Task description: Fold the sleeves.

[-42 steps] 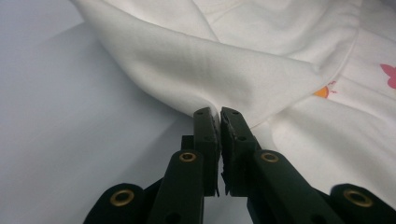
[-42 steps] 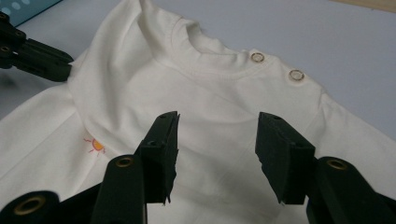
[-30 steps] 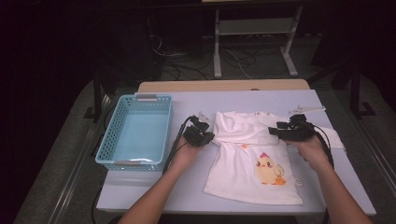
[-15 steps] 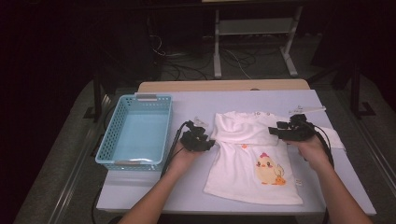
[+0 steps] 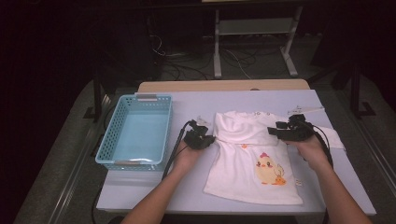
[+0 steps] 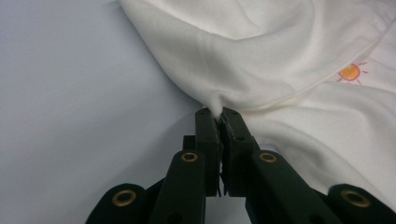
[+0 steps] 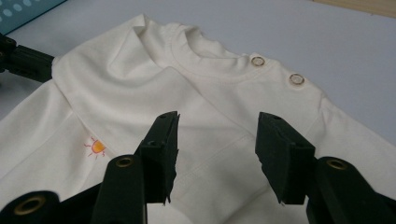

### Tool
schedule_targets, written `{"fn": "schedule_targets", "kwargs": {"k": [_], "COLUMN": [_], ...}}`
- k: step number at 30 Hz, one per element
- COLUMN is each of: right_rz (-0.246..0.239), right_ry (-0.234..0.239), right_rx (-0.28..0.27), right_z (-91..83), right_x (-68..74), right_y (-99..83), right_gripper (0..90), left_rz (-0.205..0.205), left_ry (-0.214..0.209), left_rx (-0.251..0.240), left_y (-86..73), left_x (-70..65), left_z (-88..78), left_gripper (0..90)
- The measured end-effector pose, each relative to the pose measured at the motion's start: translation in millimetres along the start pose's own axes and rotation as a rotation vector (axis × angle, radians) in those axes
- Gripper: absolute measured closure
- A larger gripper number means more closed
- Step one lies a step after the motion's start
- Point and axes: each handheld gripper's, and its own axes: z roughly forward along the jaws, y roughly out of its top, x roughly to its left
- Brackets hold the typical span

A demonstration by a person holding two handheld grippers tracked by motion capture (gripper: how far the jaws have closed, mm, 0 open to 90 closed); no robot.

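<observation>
- Shirt, white soft cotton with a chick print, lies flat at the middle of our desk, right of the blue mesh basket.
- We have just been closing our left gripper; it now pinches the folded left sleeve edge.
- Our right gripper hovers over the right shoulder, unclenched, cloth beneath untouched.
- We judge a fold is starting; next we should draw the sleeve inward without dragging the body.
</observation>
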Motion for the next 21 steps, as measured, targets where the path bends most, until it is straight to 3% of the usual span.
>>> {"fn": "schedule_targets", "kwargs": {"k": [5, 6, 10, 16, 21], "right_rz": [0.006, 0.009, 0.011, 0.029, 0.043], "right_ry": [-0.003, -0.004, -0.007, -0.018, -0.028], "right_rx": [-0.002, -0.004, -0.009, -0.019, -0.031], "right_z": [-1.3, -1.9, -3.3, -6.3, -9.1], "right_x": [-2.2, -2.9, -3.8, -9.7, -16.0], "right_y": [-0.7, -0.7, -0.6, -1.6, -1.5], "right_gripper": [47.5, 47.5, 47.5, 47.5, 47.5], "left_rz": [0.018, 0.016, 0.004, 0.006, -0.002], "left_ry": [0.057, 0.081, 0.111, 0.067, 0.045], "left_rx": [0.022, 0.024, 0.045, 0.028, -0.016], "left_y": [0.1, 0.0, -2.8, -5.9, -5.7], "left_x": [2.2, 4.2, 4.9, 5.3, -0.5], "left_z": [-8.9, -12.9, -15.9, -16.3, -24.1], "left_gripper": [86.3, 86.3, 86.3, 83.4, 59.3]}}
